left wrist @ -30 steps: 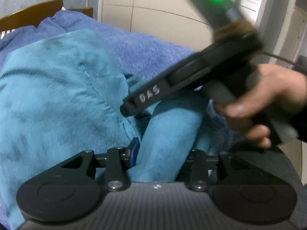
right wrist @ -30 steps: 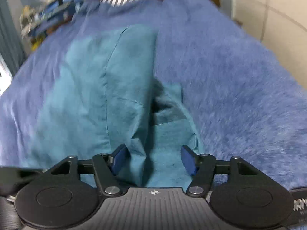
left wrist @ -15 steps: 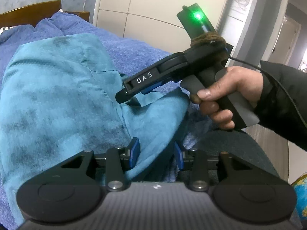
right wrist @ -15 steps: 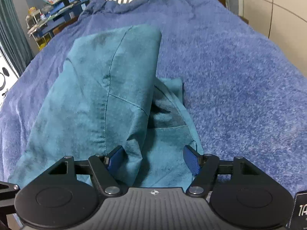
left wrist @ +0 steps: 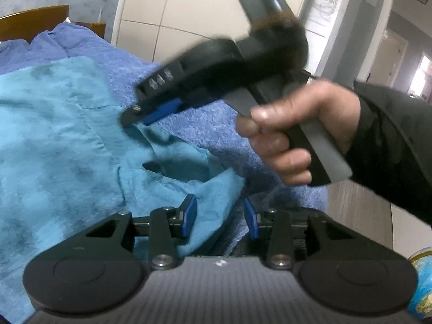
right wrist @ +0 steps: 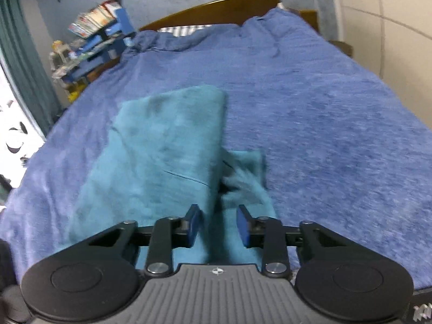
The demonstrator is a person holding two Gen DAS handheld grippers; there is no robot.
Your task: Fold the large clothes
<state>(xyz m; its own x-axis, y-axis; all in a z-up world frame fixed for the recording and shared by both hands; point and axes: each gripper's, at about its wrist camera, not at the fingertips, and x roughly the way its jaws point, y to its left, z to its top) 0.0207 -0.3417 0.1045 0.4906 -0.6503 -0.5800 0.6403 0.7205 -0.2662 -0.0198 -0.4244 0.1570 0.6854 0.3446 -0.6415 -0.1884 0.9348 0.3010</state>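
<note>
**Right jaws narrowing over the teal garment on the bed**

Compared with a second ago, the right hand-held gripper [right wrist: 218, 225] has its blue pads much nearer each other and its jaws are closing; a raised ridge of teal cloth runs up between them, but whether the pads already press on it cannot be told. In the right wrist view the bed now fills more of the frame, with the headboard [right wrist: 216, 6] and a cluttered blue shelf [right wrist: 100, 37] showing at the top, where earlier the garment took up most of the picture. In the left wrist view the right device has shifted from centre right to upper centre and is smeared by motion blur, its blue pad just above the cloth.

The left hand-held gripper [left wrist: 220, 217] keeps the same moderate gap as before; a corner of the fabric lies between its pads, and a grip on it cannot be confirmed.

The garment [right wrist: 167, 145] is a soft, matte teal piece with a napped, mottled surface and stitched seams, folded into a long, roughly rectangular band. It lies on the fuzzy blue blanket [right wrist: 324, 124] of the bed, left of centre, its long axis running from the bottom of the frame up toward the headboard, with a rounded folded end farthest away. A looser flap spreads to its right. The person's right hand [left wrist: 291, 135], in a dark sleeve, wraps the grey handle.
</note>
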